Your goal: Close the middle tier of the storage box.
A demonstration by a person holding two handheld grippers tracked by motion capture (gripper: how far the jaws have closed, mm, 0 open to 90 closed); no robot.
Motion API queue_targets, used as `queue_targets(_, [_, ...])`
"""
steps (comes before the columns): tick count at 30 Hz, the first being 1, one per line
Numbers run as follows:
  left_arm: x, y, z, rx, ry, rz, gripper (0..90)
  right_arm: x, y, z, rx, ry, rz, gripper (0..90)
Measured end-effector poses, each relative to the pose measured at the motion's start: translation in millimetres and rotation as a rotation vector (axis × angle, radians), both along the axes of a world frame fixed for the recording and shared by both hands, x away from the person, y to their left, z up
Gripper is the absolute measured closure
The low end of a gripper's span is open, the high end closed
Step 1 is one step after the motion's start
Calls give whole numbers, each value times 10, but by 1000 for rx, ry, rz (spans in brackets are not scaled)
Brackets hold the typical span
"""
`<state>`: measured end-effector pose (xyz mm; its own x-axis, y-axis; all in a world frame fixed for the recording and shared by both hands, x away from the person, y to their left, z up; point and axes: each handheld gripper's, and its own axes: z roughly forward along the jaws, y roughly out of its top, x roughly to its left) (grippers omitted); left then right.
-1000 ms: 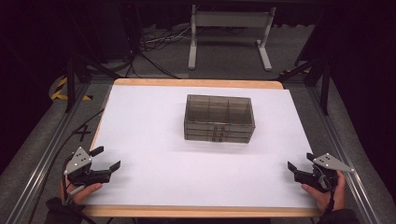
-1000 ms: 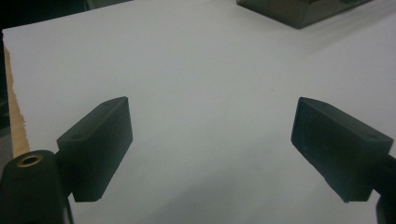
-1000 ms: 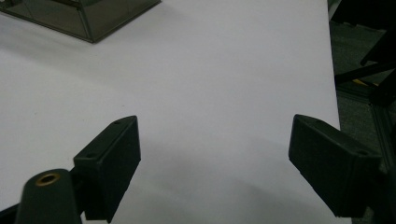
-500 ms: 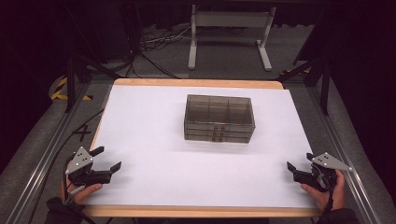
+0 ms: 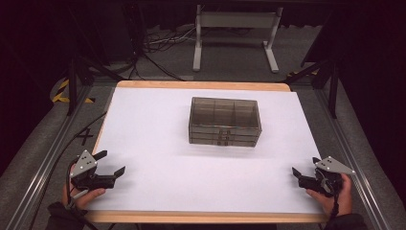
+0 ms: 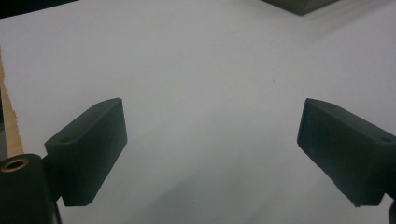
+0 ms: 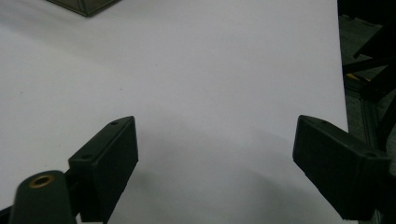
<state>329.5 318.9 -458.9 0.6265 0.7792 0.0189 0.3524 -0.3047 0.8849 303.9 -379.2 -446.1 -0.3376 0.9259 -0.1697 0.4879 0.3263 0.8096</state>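
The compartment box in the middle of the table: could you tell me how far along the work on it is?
Nothing looks done yet: the compartment box sits shut and untouched on the white table. Nothing is in hand: the left claw and the right claw are both open and empty near the front corners, apart from the box. Everything involving the box is left.

I see my right gripper (image 7: 215, 158) from its own camera, its two black jaws spread wide with nothing between them, above a plain white table surface (image 7: 210, 74). A corner of a dark translucent box (image 7: 84, 5) sits far off at the top left.
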Motion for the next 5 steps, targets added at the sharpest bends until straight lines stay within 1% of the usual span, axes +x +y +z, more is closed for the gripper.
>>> queue_targets(2, [2, -3, 1, 2, 6, 2, 87, 0, 6, -1, -6, 3, 0, 147])
queue_targets(5, [5, -10, 0, 9, 7, 6, 87, 4, 5, -1, -3, 6, -3, 146])
